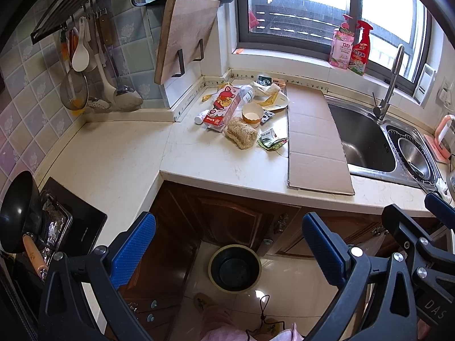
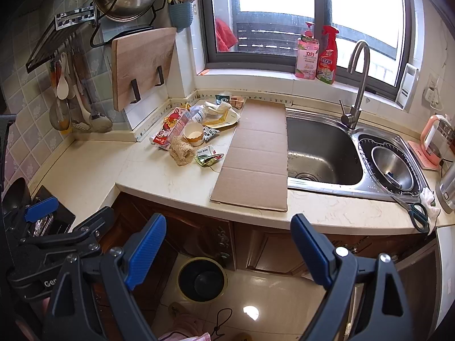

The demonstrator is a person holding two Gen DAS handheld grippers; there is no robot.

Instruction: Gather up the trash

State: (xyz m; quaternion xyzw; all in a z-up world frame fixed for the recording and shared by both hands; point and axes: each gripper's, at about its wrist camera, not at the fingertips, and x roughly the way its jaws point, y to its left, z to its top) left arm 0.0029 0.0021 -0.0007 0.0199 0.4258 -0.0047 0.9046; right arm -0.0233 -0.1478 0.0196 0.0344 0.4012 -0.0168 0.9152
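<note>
Trash is heaped at the back of the cream counter: a red cartoon carton (image 1: 223, 108) (image 2: 173, 125), a paper cup (image 1: 252, 113) (image 2: 194, 134), a straw-coloured fibre bundle (image 1: 241, 135) (image 2: 181, 151), green wrappers (image 1: 270, 139) (image 2: 208, 157) and crumpled paper (image 1: 268, 92) (image 2: 220, 112). A black bin (image 1: 235, 268) (image 2: 202, 279) stands on the floor below the counter. My left gripper (image 1: 229, 248) is open and empty, held over the floor in front of the cabinets. My right gripper (image 2: 229, 251) is open and empty too, beside the left one.
A flat cardboard sheet (image 1: 314, 142) (image 2: 257, 156) lies between the trash and the steel sink (image 1: 361, 139) (image 2: 321, 147). Scissors (image 2: 416, 213) rest at the counter's right edge. A stove with a black pan (image 1: 20, 213) is at the left. Bottles (image 2: 317, 52) stand on the windowsill.
</note>
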